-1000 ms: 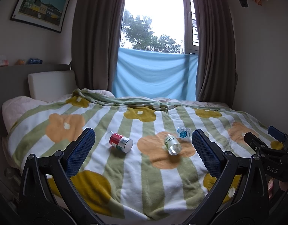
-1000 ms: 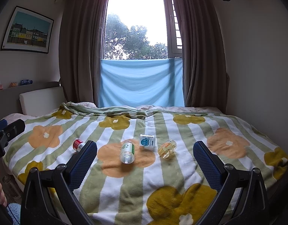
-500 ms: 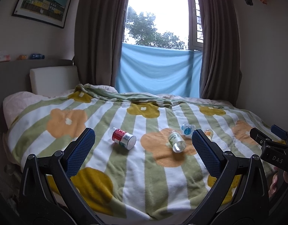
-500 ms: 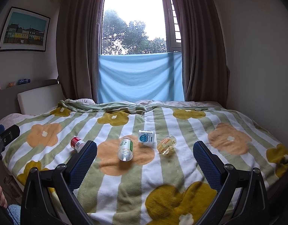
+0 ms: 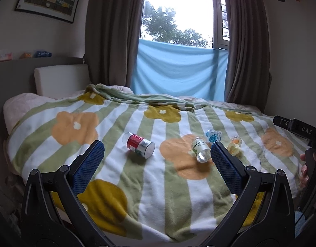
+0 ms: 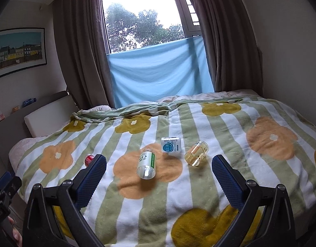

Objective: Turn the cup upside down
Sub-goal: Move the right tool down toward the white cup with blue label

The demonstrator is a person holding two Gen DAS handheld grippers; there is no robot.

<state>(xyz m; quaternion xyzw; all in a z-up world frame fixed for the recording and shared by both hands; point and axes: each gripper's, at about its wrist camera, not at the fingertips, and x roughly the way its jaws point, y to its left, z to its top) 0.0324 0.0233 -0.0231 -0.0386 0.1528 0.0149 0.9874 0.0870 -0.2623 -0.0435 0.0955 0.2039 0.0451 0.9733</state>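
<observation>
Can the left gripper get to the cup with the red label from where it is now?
Probably yes. The left gripper is open and empty, and the red-label cup lies on its side on the blanket ahead, apart from the other cups, nothing between.

We were in a home bedroom: a bed (image 5: 34,123) under a striped, flowered blanket (image 6: 199,185), padded headboard (image 5: 59,80), brown curtains (image 6: 79,51) flanking a window (image 6: 145,14) half covered with a blue sheet (image 6: 158,72), and a framed picture (image 6: 20,49) on the wall.
</observation>
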